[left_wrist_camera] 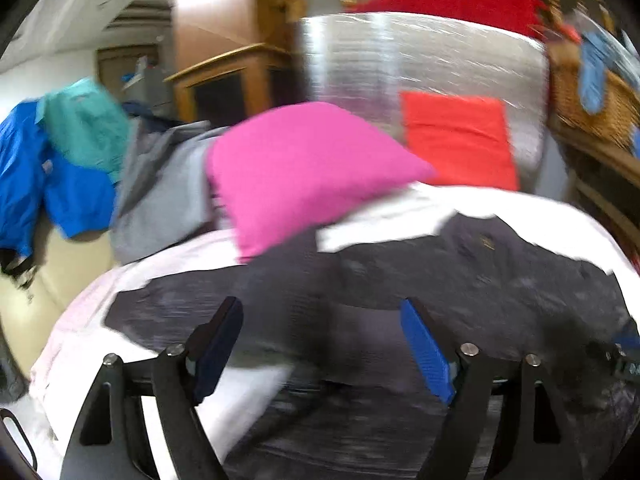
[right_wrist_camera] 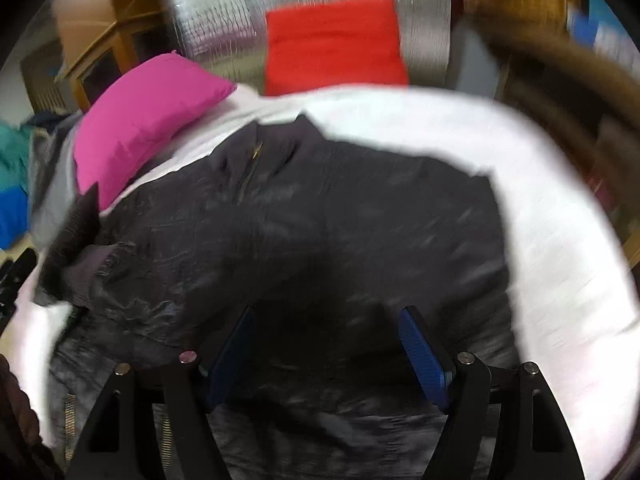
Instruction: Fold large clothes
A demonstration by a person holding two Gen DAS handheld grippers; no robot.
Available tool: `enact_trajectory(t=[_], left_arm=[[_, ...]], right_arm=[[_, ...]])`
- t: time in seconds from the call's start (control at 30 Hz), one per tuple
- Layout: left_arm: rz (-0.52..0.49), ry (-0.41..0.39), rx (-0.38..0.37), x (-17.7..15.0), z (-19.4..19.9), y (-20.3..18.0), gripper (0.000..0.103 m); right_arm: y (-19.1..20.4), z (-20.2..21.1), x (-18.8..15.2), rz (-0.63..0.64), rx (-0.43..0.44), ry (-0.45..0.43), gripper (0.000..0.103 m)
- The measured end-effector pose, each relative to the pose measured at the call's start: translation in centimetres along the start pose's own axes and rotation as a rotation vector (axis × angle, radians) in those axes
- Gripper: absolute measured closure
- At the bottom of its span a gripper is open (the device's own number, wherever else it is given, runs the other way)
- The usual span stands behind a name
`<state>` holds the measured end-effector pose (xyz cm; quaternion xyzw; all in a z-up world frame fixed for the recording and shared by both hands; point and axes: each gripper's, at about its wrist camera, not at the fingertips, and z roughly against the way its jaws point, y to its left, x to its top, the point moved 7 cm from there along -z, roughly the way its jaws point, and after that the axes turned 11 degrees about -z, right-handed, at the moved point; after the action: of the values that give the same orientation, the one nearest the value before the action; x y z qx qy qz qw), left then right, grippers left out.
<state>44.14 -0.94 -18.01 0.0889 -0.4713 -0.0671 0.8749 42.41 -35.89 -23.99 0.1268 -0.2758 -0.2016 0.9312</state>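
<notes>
A dark grey jacket (left_wrist_camera: 460,280) lies spread on a white bed (left_wrist_camera: 400,208). In the right wrist view the jacket (right_wrist_camera: 300,220) shows its zipped collar toward the far side and a ribbed cuff at the left. My left gripper (left_wrist_camera: 320,344) is open and empty just above the jacket's near part. My right gripper (right_wrist_camera: 324,348) is open and empty above the jacket's lower middle. Both views are blurred by motion.
A pink pillow (left_wrist_camera: 296,168) and a red cushion (left_wrist_camera: 456,140) lie at the head of the bed, against a silver panel (left_wrist_camera: 420,52). Blue, teal and grey clothes (left_wrist_camera: 80,160) hang at the left. A wicker basket (left_wrist_camera: 592,96) stands at the right.
</notes>
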Motion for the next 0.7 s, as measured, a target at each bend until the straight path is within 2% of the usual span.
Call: enact_trajectory(t=[0.07, 0.13, 0.23, 0.33, 0.4, 0.47, 0.63, 0.7], left_arm=[[0.056, 0.029, 0.036, -0.5, -0.6, 3.3, 0.020], [0.157, 0.083, 0.076, -1.8, -1.8, 8.0, 0.020], [0.308, 0.169, 0.108, -4.0, -3.6, 13.6, 0.020], [0.477, 0.247, 0.124, -7.0, -5.1, 18.6, 0.020], [0.557, 0.279, 0.109, -8.5, -5.9, 20.4, 0.020], [0.603, 0.306, 0.087, -9.6, -6.6, 21.4, 0.020], [0.780, 0.368, -0.036, -12.3, -9.0, 22.1, 0.021], [0.815, 0.374, -0.068, -12.8, -9.6, 21.8, 0.021]], right_arm=[[0.0, -1.2, -0.5, -0.031, 0.020, 0.043, 0.026], [-0.2, -2.5, -1.3, -0.022, -0.014, 0.080, 0.028], [0.1, -2.5, -1.8, 0.007, -0.043, 0.060, 0.029], [0.4, -1.0, -1.7, -0.048, 0.039, 0.032, 0.029], [0.2, -0.5, -1.6, -0.086, 0.094, 0.035, 0.028], [0.0, -0.6, -1.6, -0.111, 0.110, 0.047, 0.028], [-0.2, -0.8, -2.0, -0.105, 0.100, 0.056, 0.028], [-0.2, -0.9, -1.9, -0.098, 0.095, 0.057, 0.028]])
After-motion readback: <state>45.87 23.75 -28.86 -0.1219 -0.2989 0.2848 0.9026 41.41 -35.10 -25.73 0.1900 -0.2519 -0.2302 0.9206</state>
